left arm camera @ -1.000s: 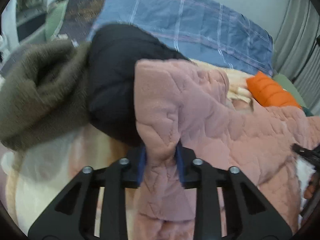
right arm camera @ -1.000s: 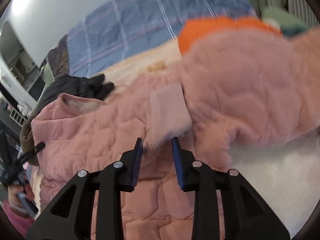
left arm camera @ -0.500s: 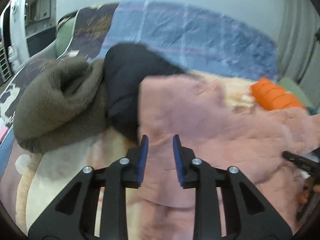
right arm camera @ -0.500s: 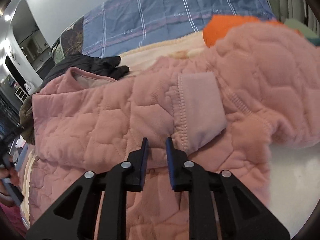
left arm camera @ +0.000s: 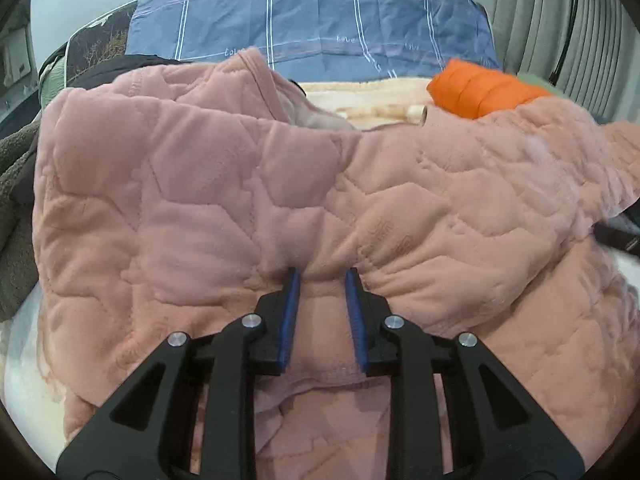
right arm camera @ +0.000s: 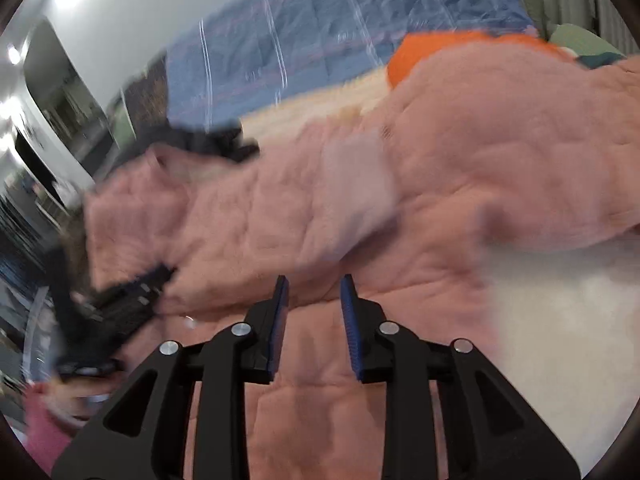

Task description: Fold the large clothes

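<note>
At the far left, a dark olive fleece garment (left arm camera: pixel 14 184) and a black garment (right arm camera: pixel 208 142) are heaped at the edge of the bed (right arm camera: pixel 560 320). My guess is that they are parked there to keep the middle free for folding.

The pink quilted garment (left arm camera: pixel 200 200) fills the centre of the bed, lying across the cream blanket (left arm camera: pixel 360 92). Its neckline faces the blue plaid pillow (left arm camera: pixel 320 16) at the head. One side is already doubled over the body, which makes a thick rounded fold.

The left gripper (left arm camera: pixel 322 276) has its fingers set a little apart with a ridge of that fold between the blue pads. Whether they are pinching the cloth or only straddling it, I cannot tell. Holding low on the fold would let the layer be dragged or smoothed without opening it.

The right wrist view is motion-blurred. There the right gripper (right arm camera: pixel 312 280) hovers over the garment's near edge, fingers apart with nothing between them. A pale ribbed cuff (right arm camera: pixel 356 176) lies across the chest, which suggests a sleeve has been tucked inward.

At the right, an orange puffy item (left arm camera: pixel 480 88) sits at the head of the bed, beside the pink fabric.
</note>
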Demonstrator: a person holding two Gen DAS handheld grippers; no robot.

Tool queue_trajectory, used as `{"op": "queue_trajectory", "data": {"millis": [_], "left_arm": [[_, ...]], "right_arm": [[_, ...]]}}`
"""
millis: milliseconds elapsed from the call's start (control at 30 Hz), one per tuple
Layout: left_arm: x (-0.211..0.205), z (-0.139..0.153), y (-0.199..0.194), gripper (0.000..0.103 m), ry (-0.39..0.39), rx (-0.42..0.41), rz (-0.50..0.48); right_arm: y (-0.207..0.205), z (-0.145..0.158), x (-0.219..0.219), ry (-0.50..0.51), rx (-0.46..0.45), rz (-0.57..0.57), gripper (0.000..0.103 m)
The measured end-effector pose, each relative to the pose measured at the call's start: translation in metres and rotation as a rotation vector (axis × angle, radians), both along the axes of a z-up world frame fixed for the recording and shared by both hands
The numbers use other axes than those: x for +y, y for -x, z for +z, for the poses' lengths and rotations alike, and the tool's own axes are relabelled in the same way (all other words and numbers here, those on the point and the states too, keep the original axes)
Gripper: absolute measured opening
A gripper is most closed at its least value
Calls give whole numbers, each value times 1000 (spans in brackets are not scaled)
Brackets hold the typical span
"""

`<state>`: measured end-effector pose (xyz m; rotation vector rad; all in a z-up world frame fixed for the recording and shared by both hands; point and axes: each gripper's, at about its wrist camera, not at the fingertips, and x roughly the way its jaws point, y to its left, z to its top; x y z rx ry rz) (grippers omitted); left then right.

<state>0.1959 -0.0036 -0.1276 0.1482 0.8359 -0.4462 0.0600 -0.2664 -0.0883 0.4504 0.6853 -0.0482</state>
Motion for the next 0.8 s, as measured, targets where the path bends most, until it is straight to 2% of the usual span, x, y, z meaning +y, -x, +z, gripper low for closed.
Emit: {"op": "queue_trajectory", "data": {"millis": [100, 133, 167, 200, 267, 333, 400, 467, 533, 600, 633, 667, 700, 733, 800], "left_arm": [[-3, -1, 3, 26, -6, -10, -4], [-4, -1, 3, 26, -8, -13, -3], [-5, -2, 3, 26, -11, -14, -3], [-1, -2, 5, 26, -12, -15, -3], [0, -1, 6, 26, -6, -15, -2], [0, -1, 9, 26, -3, -14, -2], [0, -1, 9, 26, -5, -15, -1], [0, 0, 11, 26, -10, -22, 0], [-2, 0, 12, 26, -16, -28, 0], [-2, 0, 12, 27, -18, -29, 1], [-2, 0, 12, 27, -15, -28, 1], [-2, 0, 12, 27, -11, -27, 1], [-1, 0, 12, 27, -7, -25, 0], [0, 0, 12, 27, 0, -23, 0], [1, 0, 11, 27, 10, -19, 0]], "right_arm": [[41, 41, -58, 14, -113, -119, 35], [60, 58, -87, 28, -151, -203, 35], [75, 70, -111, 33, -175, -279, 38], [92, 82, -138, 25, -199, -367, 47], [129, 95, -201, -59, -237, -569, 53], [157, 90, -247, -188, -248, -718, 54], [169, 80, -280, -309, -252, -763, 60], [169, 67, -301, -415, -276, -753, 60], [163, 60, -309, -454, -288, -743, 60], [153, 60, -311, -423, -276, -755, 60], [150, 61, -313, -403, -278, -776, 58], [147, 63, -314, -389, -285, -789, 42], [141, 66, -314, -373, -286, -790, 18], [135, 71, -311, -355, -286, -769, 11], [133, 85, -297, -327, -328, -737, 9]]}}
